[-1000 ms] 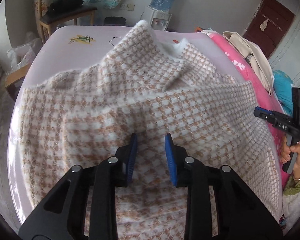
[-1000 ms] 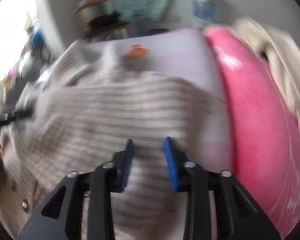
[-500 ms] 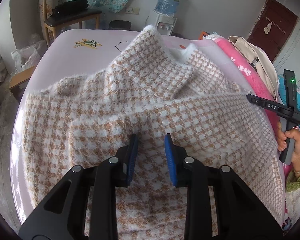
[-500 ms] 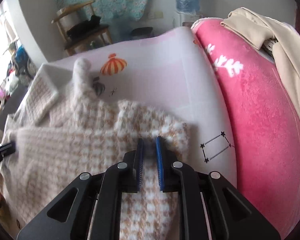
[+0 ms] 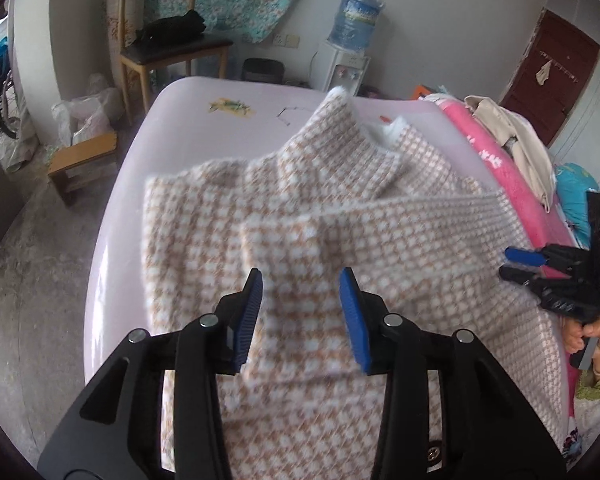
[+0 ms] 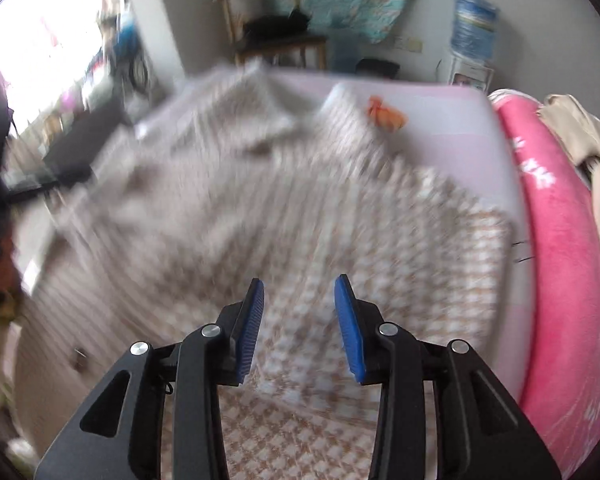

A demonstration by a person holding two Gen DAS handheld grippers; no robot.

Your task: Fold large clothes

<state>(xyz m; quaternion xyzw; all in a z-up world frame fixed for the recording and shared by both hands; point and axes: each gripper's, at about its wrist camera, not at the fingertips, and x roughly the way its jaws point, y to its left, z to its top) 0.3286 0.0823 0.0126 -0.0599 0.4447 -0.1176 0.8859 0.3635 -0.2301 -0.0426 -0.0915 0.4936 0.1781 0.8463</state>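
Coat (image 5: 380,216) lies spread on the lilac bed (image 5: 188,104), sleeves folded in | left tool (image 5: 300,316) and right tool (image 6: 298,320) opening, nothing between pads | we judge it soft, thick, fairly heavy; grip hem corners.

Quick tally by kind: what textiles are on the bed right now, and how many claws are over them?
Houndstooth garment: 1, spread on the lilac sheet
Pink blanket: 1
Beige garment on the pink blanket: 1
Claws: 2, left claw and right claw, both opening, nothing between the pads
Total: 5
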